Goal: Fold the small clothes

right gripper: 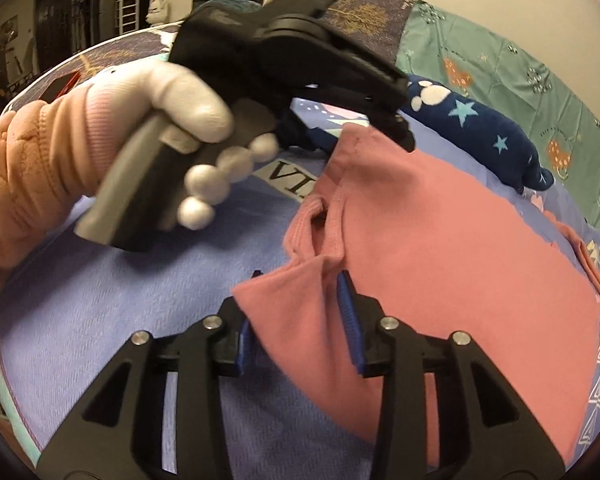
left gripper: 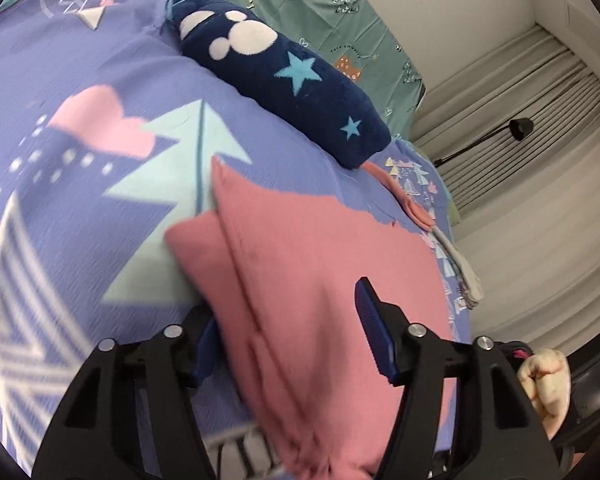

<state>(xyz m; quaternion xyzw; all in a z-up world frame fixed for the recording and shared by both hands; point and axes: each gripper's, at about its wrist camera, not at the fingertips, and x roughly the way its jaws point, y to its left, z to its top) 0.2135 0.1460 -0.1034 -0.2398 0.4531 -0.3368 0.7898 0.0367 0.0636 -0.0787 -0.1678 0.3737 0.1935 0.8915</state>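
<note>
A purple patterned bedsheet [left gripper: 80, 92] covers the bed, and the pink garment [left gripper: 300, 260] lies on it, occupying the centre to 5 o'clock region of the left wrist view. The left hand-held gripper [left gripper: 288, 328] sits at 6 o'clock in that view; its blue pads [left gripper: 374, 328] stand apart with pink cloth between them, the left pad partly hidden behind a fold, and the right pad stands clear above the fabric, so the jaws read as open, not clamped. A navy star-print plush item [left gripper: 284, 80] lies on the sheet at 12 o'clock, beyond the garment, with a green patterned cloth [left gripper: 340, 20] behind it toward 1 o'clock. In the right wrist view, a white-gloved hand [right gripper: 196, 116] with an orange sleeve [right gripper: 24, 184] holds the left tool at 10 o'clock, above the garment's far corner. The right hand-held gripper [right gripper: 296, 320] at 6 o'clock straddles a folded flap at the near edge of the garment; whether its pads press the flap cannot be told.
</note>
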